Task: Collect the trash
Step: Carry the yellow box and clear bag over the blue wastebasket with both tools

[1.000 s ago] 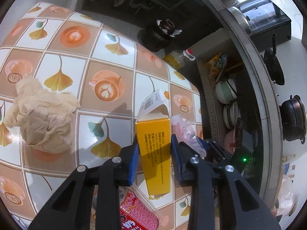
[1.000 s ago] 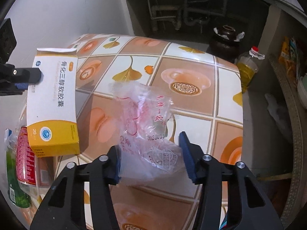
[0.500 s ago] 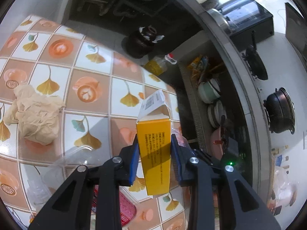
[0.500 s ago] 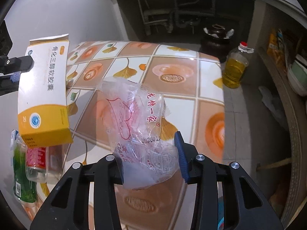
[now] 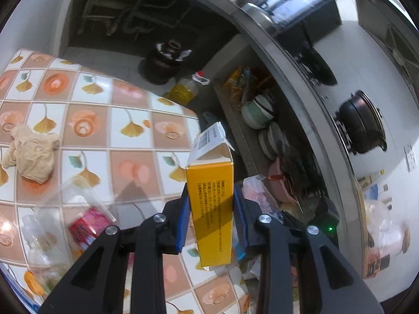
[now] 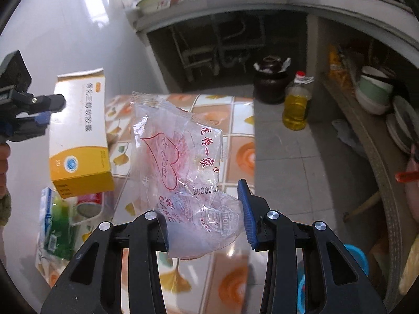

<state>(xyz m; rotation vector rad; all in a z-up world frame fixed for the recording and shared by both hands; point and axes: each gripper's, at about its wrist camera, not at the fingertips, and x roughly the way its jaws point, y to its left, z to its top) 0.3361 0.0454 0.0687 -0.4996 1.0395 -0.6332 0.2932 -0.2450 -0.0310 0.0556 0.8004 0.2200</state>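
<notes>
Left gripper (image 5: 210, 210): my blue pads are closed flat on both sides of the yellow medicine box (image 5: 211, 204), which stands upright and clear of the table; its top flap is open.
Right gripper (image 6: 204, 218): my jaws stand fairly wide, pinching the bunched lower end of a clear cake wrapper (image 6: 180, 167); the rest of the wrapper stands free above them.
Risk, wrapper: I judge the thin film could slide out, since only a crumpled corner is pinched.
Risk, box: I judge the open flap could catch on a bin edge, and a harder squeeze could crush the empty carton.
Left to collect: a red can (image 5: 85, 229) and clear plastic (image 5: 76, 196) below my left gripper; a crumpled brown paper (image 5: 31, 154) further out.
Surface: table (image 5: 131, 99) under a tiled cloth with ginkgo leaves and coffee cups.
Room: an oil bottle (image 6: 296, 107) and a dark jar (image 6: 271, 82) on the floor, pipework under a counter behind them, bowls shelved to the right. No bin that I can identify.
</notes>
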